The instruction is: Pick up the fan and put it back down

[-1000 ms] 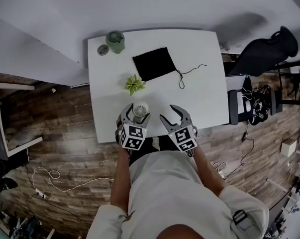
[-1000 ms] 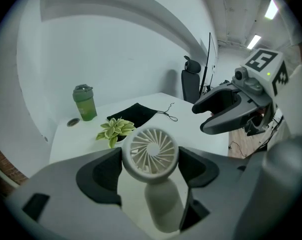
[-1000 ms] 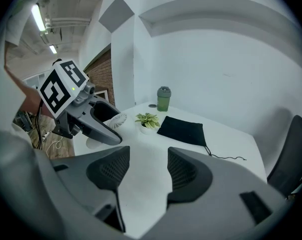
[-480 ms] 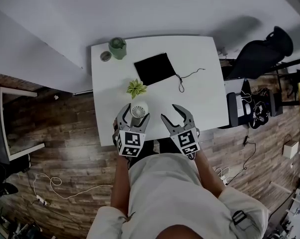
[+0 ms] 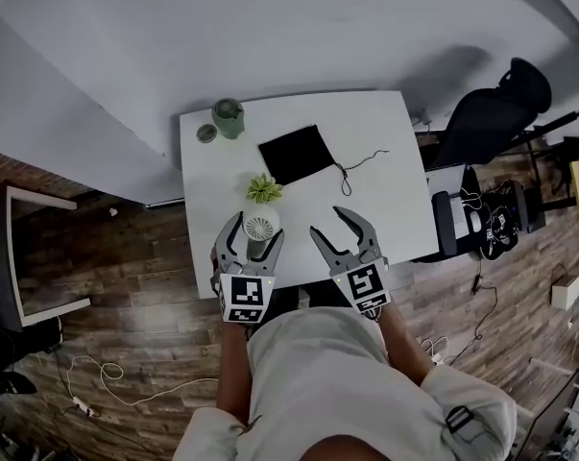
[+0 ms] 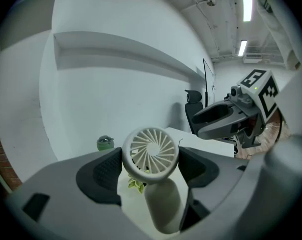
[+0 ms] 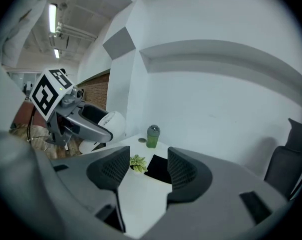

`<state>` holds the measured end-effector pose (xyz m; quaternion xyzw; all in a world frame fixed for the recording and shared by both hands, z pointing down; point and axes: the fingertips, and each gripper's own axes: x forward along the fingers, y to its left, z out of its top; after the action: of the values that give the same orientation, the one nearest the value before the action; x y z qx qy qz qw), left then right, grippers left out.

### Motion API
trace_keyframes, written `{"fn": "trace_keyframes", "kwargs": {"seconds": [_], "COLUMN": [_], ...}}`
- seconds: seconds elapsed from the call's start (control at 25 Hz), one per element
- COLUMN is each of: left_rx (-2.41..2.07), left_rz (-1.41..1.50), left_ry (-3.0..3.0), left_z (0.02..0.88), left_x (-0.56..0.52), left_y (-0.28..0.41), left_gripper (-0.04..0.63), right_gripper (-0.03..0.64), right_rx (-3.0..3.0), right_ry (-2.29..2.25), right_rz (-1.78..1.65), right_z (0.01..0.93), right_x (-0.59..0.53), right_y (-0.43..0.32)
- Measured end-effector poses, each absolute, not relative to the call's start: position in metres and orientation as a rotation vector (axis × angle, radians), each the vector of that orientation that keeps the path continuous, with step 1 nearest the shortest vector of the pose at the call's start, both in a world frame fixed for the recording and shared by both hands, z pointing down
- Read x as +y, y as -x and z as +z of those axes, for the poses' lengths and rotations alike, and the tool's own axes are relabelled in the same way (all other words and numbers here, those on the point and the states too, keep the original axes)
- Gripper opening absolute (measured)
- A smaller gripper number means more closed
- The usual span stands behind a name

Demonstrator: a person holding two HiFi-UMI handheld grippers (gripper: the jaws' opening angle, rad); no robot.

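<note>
A small white fan [image 5: 261, 226] with a round grille is off the white table [image 5: 404, 200], and my left gripper [image 5: 255, 234] is shut on it. In the left gripper view the fan [image 6: 151, 151] fills the gap between the dark pads [image 6: 103, 173], its handle running down between the jaws. My right gripper [image 5: 335, 227] hovers beside it to the right, open and holding nothing. The right gripper view shows that gripper [image 7: 143, 171] with bare table between its pads, and the left gripper [image 7: 83, 119] holding the fan [image 7: 114, 125] at the left.
On the table stand a green bottle [image 5: 229, 117] with a loose lid [image 5: 206, 133] beside it, a black pouch [image 5: 296, 154] with a cord [image 5: 358, 164], and a small green plant [image 5: 263, 188]. A black office chair [image 5: 491, 113] stands right of the table.
Both grippers have risen together above the table's near edge. The fan has come up with the left gripper. The jaws keep the same spread.
</note>
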<state>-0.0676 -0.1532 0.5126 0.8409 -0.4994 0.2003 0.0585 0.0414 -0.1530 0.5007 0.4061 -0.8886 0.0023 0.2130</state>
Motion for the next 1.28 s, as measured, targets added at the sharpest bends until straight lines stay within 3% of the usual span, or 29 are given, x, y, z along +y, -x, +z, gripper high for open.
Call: {"fn": "trace_keyframes", "kwargs": {"seconds": [0.6, 1.28], "left_rx": [-1.606, -1.493], "left_rz": [0.426, 0.475], "left_ry": [-2.660, -2.670], "left_z": [0.439, 0.464], "left_x": [-0.151, -0.156], "left_y": [0.084, 0.077], "left_gripper": [0.347, 0.347], "right_gripper": [0.232, 0.229], "right_rx": [-2.540, -2.497], "right_ry": [-1.227, -1.227], "right_rz": [-0.154, -0.089], "right_z": [0.430, 0.456], "right_x": [-0.156, -0.155], "right_y": [-0.036, -0.036]}}
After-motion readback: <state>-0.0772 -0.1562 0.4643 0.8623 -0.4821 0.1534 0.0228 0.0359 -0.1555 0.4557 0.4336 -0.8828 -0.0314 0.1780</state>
